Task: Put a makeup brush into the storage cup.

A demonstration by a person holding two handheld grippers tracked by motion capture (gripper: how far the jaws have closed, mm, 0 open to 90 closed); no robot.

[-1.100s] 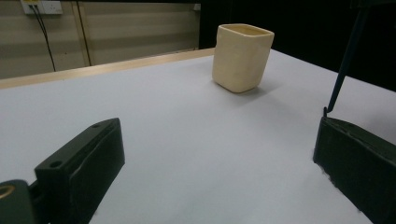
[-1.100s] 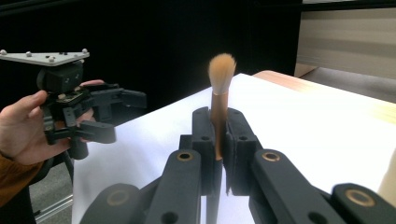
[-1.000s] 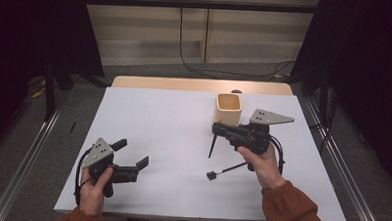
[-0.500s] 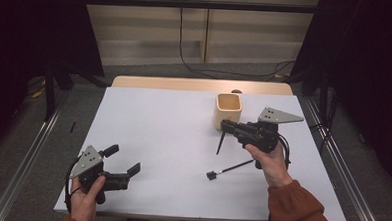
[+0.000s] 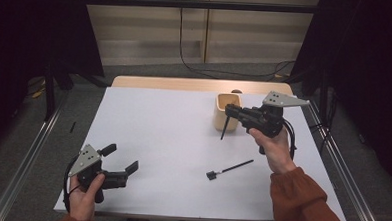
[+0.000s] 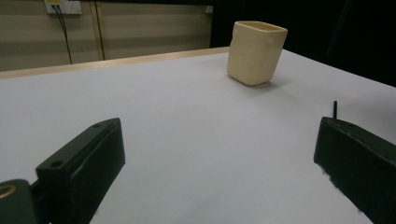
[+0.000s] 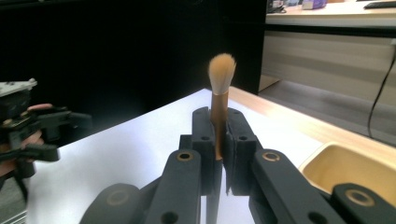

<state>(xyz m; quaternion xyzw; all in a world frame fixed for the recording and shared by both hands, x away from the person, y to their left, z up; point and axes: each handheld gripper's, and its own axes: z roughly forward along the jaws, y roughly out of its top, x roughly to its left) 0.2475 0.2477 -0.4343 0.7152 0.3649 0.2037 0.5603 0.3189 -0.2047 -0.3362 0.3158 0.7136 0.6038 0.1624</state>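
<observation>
The right gripper (image 5: 230,111) is clamped on a makeup brush (image 7: 220,100) — its jaws pinch the golden ferrule just under the pale bristle tuft, and in the high view the dark handle hangs down and slightly left from the jaws, right beside the near left corner of the cream cup (image 5: 226,112). The cup stands on the far right part of the white table (image 5: 172,139). A second brush (image 5: 230,169) lies flat on the near right, well apart from the cup. The left gripper (image 5: 121,160) hovers at the near left with its jaws spread wide and nothing between them.

The likely aim is to drop the held brush into the cup. The handle tip sits outside the cup wall, so lowering it from here could knock the wall and tip or push the light cup. The grip is high up, near the bristles, so the long handle could swing or slip as the hand turns.

The inside of the cup is hard to make out in the high view, and the right gripper view cuts most of it off. The brush's lower end is hidden behind the jaws there. In the left gripper view, a thin dark tip pokes up behind one jaw — what it is I cannot tell.
</observation>
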